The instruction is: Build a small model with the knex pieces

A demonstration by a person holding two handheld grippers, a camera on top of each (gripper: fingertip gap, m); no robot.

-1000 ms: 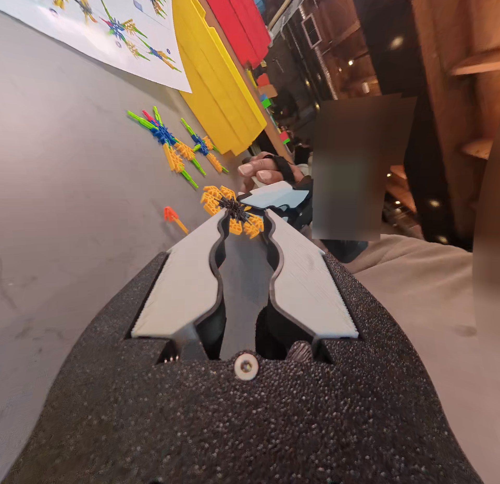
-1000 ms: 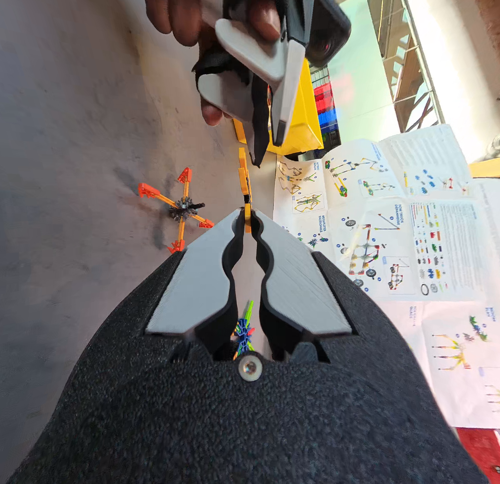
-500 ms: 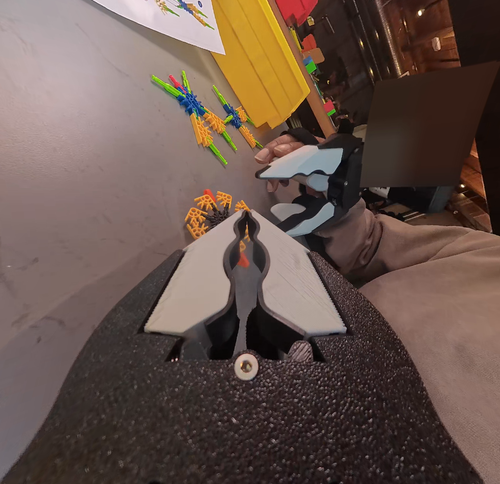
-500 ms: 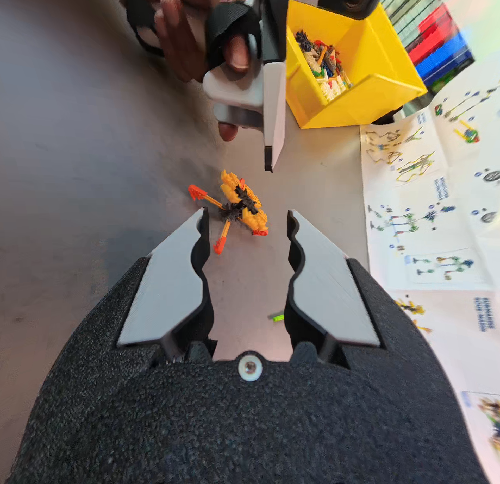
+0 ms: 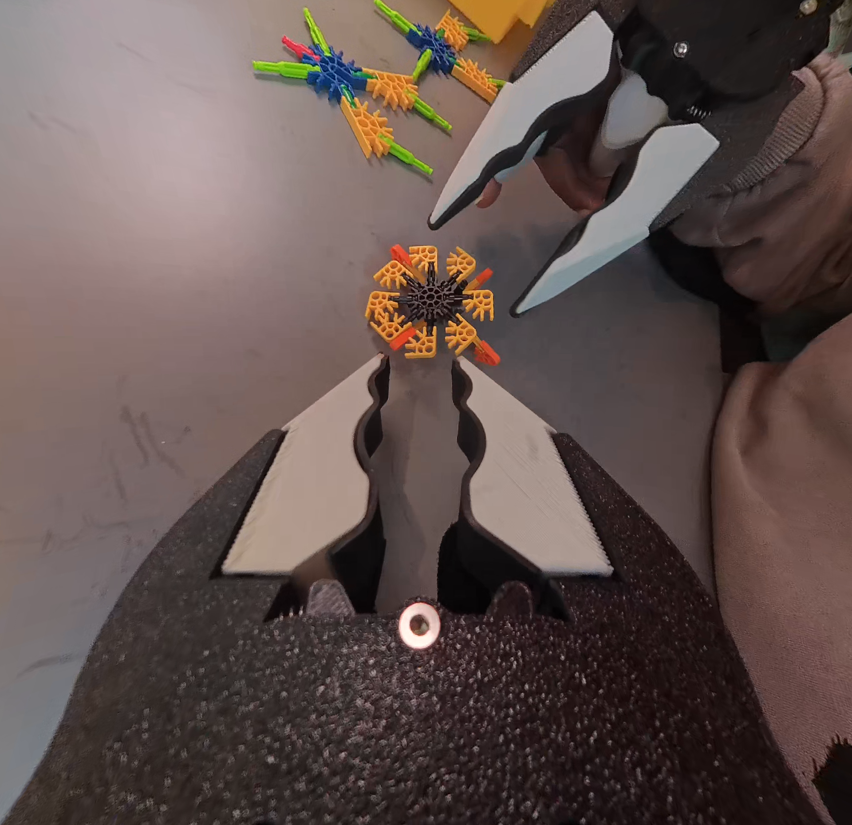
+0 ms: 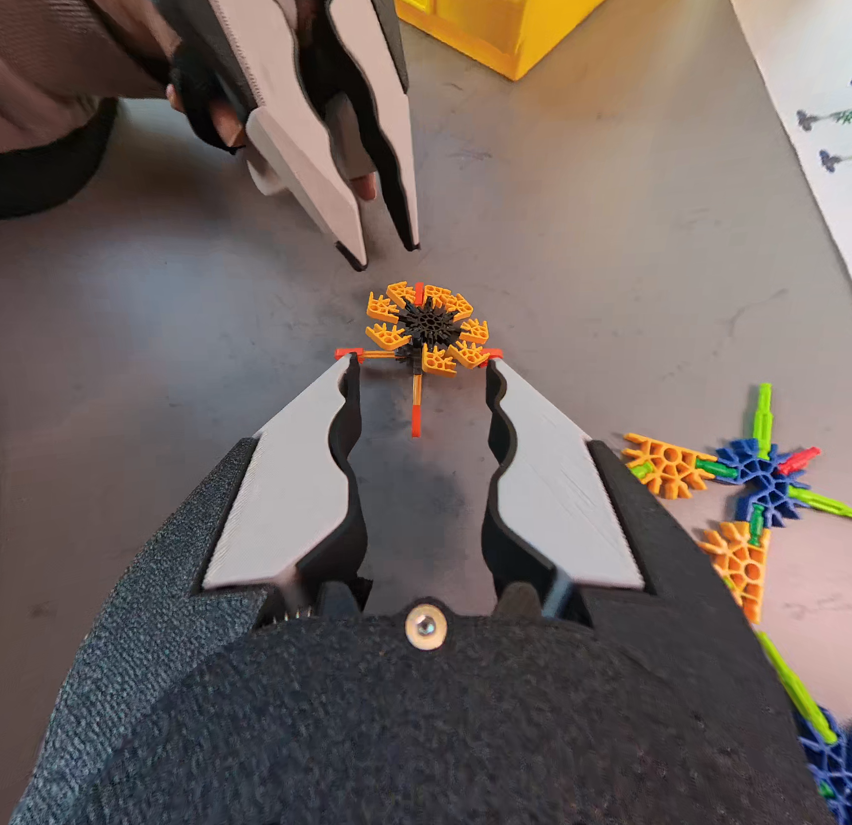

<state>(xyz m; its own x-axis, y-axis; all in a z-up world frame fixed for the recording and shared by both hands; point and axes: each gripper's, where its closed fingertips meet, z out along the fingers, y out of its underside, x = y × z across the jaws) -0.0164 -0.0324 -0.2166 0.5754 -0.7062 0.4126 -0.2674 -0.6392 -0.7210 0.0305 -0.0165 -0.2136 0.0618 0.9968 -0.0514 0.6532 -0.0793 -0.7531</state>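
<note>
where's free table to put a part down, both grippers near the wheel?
Free: bare grey table left of the orange wheel, below the blue-green pieces. Crowded: around the wheel, with the open left gripper and open right gripper beside it; also by the yellow bin and paper sheet.

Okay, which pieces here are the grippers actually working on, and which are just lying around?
Between the grippers:
- yellow and black wheel, flat on the table
- left gripper, open
- right gripper, open

Lying about:
- blue and green pieces
- yellow bin
- instruction sheet
</note>
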